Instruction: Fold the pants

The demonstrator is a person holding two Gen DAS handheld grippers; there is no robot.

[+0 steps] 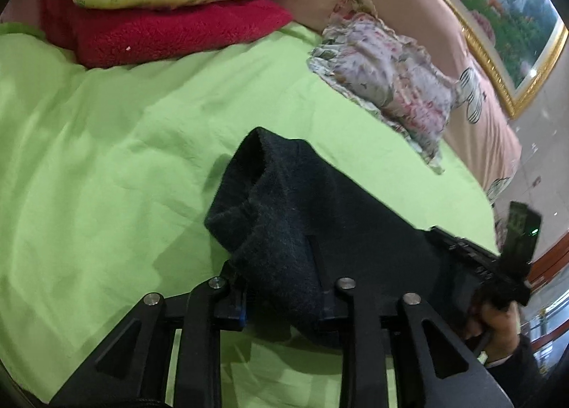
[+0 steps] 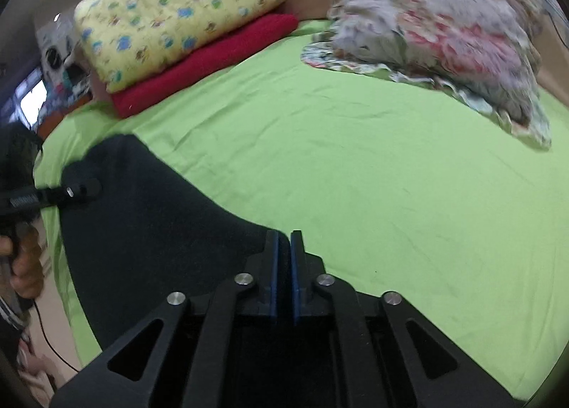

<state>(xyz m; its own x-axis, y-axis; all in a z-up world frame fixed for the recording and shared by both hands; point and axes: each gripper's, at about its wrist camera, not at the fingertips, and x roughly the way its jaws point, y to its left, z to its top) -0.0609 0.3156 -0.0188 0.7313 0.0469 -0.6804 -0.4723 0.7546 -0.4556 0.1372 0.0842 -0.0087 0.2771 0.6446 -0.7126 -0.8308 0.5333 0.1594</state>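
The dark navy pants (image 1: pixel 302 216) hang lifted above the green bed sheet (image 1: pixel 106 144). In the left wrist view a thick bunch of the cloth fills the gap between my left gripper's fingers (image 1: pixel 281 301), which are closed on it. The right gripper (image 1: pixel 490 265) shows at the right, at the pants' far edge. In the right wrist view my right gripper (image 2: pixel 282 265) has its blue pads nearly together, pinching an edge of the pants (image 2: pixel 149 223). The left gripper (image 2: pixel 71 191) shows at the left, against the cloth.
A yellow printed quilt (image 2: pixel 177 13) lies on a red blanket (image 2: pixel 213 59) at the bed's far side. A floral pillow (image 2: pixel 444 34) lies far right. A framed picture (image 1: pixel 508 16) hangs on the wall. The green sheet (image 2: pixel 391 176) stretches ahead.
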